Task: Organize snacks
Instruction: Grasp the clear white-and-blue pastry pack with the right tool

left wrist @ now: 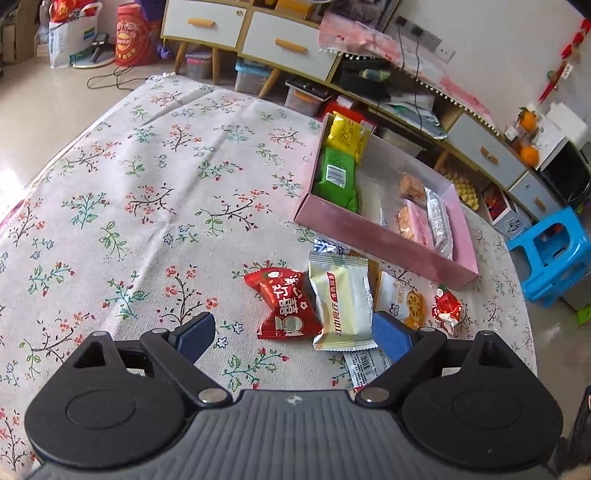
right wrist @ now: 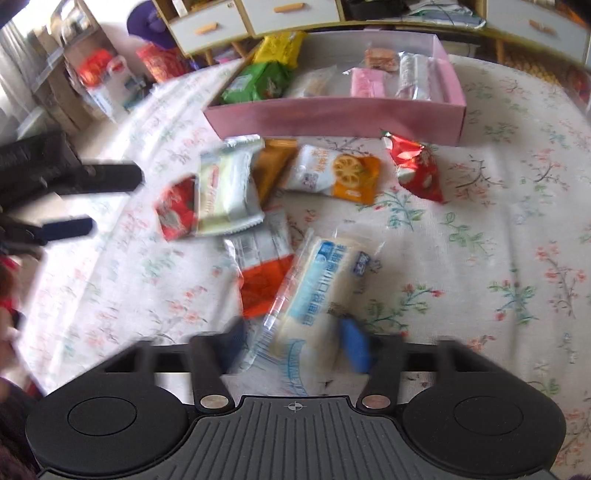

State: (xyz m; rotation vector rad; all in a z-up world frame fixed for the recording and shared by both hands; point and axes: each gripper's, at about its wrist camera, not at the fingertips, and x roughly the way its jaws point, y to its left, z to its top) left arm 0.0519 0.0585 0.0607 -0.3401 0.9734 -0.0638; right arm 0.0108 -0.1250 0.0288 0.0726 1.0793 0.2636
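A pink box [left wrist: 373, 236] [right wrist: 332, 116] on the floral tablecloth holds yellow, green, pink and clear snack packs. Loose snacks lie in front of it: a red pack [left wrist: 284, 306], a cream pack [left wrist: 341, 302] [right wrist: 227, 192], an orange lotus-root pack [right wrist: 338, 173] and a small red pack [right wrist: 419, 166]. My left gripper [left wrist: 295, 336] is open, low over the red and cream packs; it also shows in the right wrist view [right wrist: 99, 201]. My right gripper [right wrist: 295, 343] has its fingers on either side of a long blue-and-white pack [right wrist: 321, 284]; the view is blurred.
A white-and-orange pack [right wrist: 264, 269] lies under the long pack. A cabinet with drawers [left wrist: 258, 33] and storage bins stands behind the table. A blue stool [left wrist: 554, 251] is on the right. Bags [left wrist: 129, 37] sit on the floor at far left.
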